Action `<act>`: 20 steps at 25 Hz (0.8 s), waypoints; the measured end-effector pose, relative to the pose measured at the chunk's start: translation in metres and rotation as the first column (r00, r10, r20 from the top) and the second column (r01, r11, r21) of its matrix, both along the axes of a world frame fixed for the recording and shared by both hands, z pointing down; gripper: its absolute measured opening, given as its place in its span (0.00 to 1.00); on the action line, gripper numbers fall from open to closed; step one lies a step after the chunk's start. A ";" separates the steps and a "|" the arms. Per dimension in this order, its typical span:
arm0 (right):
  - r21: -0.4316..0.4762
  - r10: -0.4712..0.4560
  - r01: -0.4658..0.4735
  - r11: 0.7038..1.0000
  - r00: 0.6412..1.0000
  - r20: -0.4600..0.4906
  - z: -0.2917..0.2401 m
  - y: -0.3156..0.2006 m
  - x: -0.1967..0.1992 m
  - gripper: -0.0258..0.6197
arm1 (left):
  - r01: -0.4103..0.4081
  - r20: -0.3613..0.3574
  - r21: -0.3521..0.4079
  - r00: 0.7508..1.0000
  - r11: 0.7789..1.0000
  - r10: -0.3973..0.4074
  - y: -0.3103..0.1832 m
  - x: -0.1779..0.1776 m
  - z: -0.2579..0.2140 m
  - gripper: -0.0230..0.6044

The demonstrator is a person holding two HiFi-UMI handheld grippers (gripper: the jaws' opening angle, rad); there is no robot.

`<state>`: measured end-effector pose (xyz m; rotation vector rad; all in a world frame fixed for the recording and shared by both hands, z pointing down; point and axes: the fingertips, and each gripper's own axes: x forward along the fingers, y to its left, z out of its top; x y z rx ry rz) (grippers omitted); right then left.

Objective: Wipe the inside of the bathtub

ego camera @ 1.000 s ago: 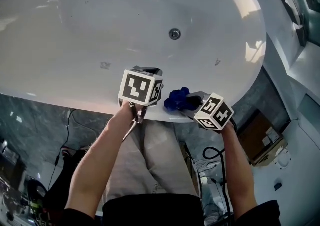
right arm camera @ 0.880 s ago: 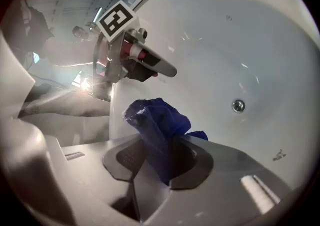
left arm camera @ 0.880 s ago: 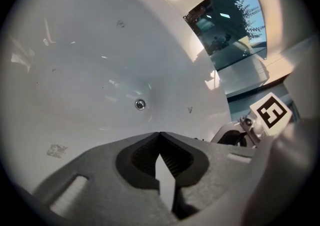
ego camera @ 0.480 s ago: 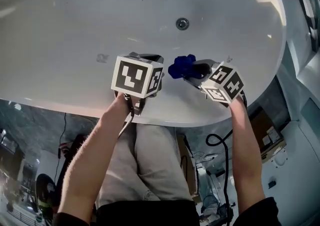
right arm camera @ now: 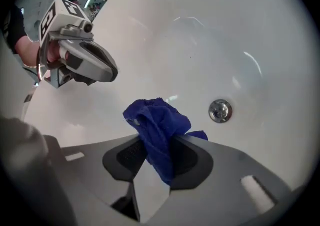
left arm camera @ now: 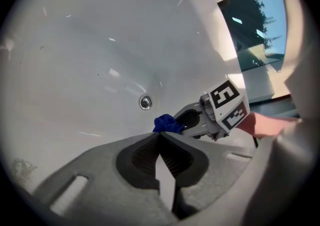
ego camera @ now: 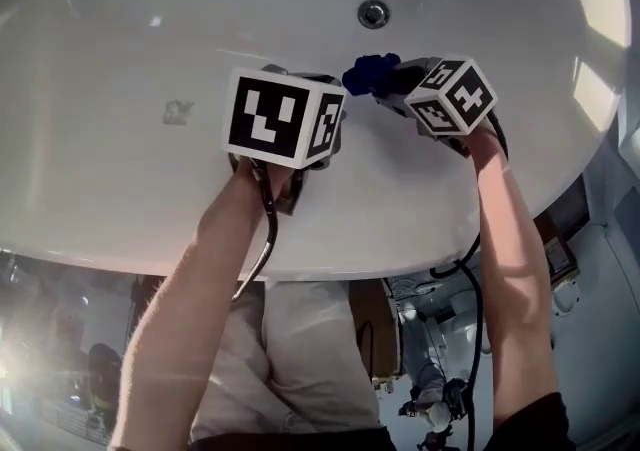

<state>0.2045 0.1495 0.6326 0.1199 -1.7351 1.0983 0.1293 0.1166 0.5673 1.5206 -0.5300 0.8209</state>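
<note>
The white bathtub (ego camera: 120, 19) fills the upper head view, its round metal drain (ego camera: 373, 13) near the top middle. My right gripper (ego camera: 385, 79) is shut on a bunched blue cloth (ego camera: 370, 72), held above the tub's floor just short of the drain. In the right gripper view the blue cloth (right arm camera: 159, 131) sticks out between the jaws, with the drain (right arm camera: 220, 110) to its right. My left gripper (ego camera: 300, 154) hovers beside it to the left, jaws shut with nothing between them. The left gripper view shows the drain (left arm camera: 145, 102), the cloth (left arm camera: 167, 124) and the right gripper (left arm camera: 207, 117).
The tub's near rim (ego camera: 330, 264) runs across the head view below both grippers. A faint grey smudge (ego camera: 178, 111) marks the tub wall at left. Cables (ego camera: 468, 319) hang under the right arm. A window (left arm camera: 257, 34) shows past the tub in the left gripper view.
Both grippers have moved forward over the rim and deeper into the tub, toward the drain. The right one still carries the blue cloth.
</note>
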 end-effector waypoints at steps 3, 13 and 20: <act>-0.014 -0.016 0.015 1.000 0.999 -0.030 0.035 -0.002 0.008 0.24 | 0.044 -0.023 -0.020 0.999 0.999 -0.044 -0.002 0.010 0.018 0.04; -0.032 -0.070 0.067 0.997 0.990 -0.125 0.088 0.021 0.018 0.24 | 0.022 0.030 -0.018 0.999 1.000 -0.022 0.020 0.018 0.039 0.04; -0.109 -0.125 0.109 0.988 0.980 -0.157 0.085 0.040 0.023 0.25 | -0.007 0.041 0.004 0.999 1.000 0.007 0.022 0.014 0.034 0.04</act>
